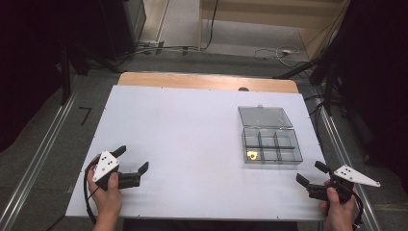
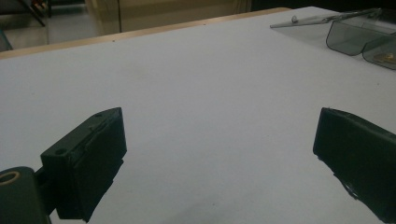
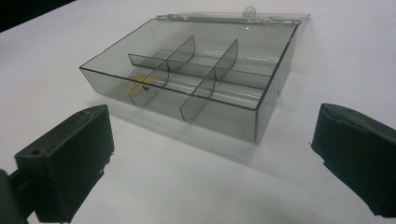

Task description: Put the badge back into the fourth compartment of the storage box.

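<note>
**Both tongs wide and empty, box open on the right**

The clear smoky plastic compartment box (image 1: 272, 145) sits on the right half of the white tabletop (image 1: 183, 144), lid (image 1: 265, 116) flipped back flat on the far side, so all six cells are reachable from above. A small yellow piece (image 1: 251, 154) lies in the near-left cell, as the high view shows it; through the box wall it is blurry in my right gripper view (image 3: 139, 84), and I can't tell what it is.

My right tongs (image 1: 312, 174) sit near the box's front right corner, aimed at it, jaws spread wide, holding nothing and touching nothing. Probably staged for a reach into the box.

My left tongs (image 1: 131, 159) are well apart from the box, at the near left of the tabletop, jaws also spread wide and empty, bare tabletop between them.
</note>
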Motion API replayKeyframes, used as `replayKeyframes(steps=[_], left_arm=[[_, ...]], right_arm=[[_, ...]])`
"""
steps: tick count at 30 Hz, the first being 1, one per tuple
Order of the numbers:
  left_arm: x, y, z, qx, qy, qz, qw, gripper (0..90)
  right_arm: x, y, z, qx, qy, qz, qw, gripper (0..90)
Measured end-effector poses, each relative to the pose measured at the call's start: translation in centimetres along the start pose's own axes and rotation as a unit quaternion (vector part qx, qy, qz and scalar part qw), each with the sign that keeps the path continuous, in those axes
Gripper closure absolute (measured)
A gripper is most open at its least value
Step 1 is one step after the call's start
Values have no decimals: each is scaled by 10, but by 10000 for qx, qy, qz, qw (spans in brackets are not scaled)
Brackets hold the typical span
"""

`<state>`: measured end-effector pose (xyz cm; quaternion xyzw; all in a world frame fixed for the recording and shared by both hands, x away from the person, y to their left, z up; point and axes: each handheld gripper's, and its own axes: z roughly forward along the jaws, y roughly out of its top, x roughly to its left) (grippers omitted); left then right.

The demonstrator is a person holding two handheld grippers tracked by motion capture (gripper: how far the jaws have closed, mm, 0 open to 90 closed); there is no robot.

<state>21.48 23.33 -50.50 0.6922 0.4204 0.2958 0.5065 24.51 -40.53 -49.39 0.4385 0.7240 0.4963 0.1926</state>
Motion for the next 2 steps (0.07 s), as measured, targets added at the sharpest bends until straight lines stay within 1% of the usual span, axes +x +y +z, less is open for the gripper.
replayKeyframes(steps=[2], left_arm=[[0, 0, 0, 2, -3, 5, 10000, 34]], right_arm=[[0, 0, 1, 22, 20, 15, 10000, 0]])
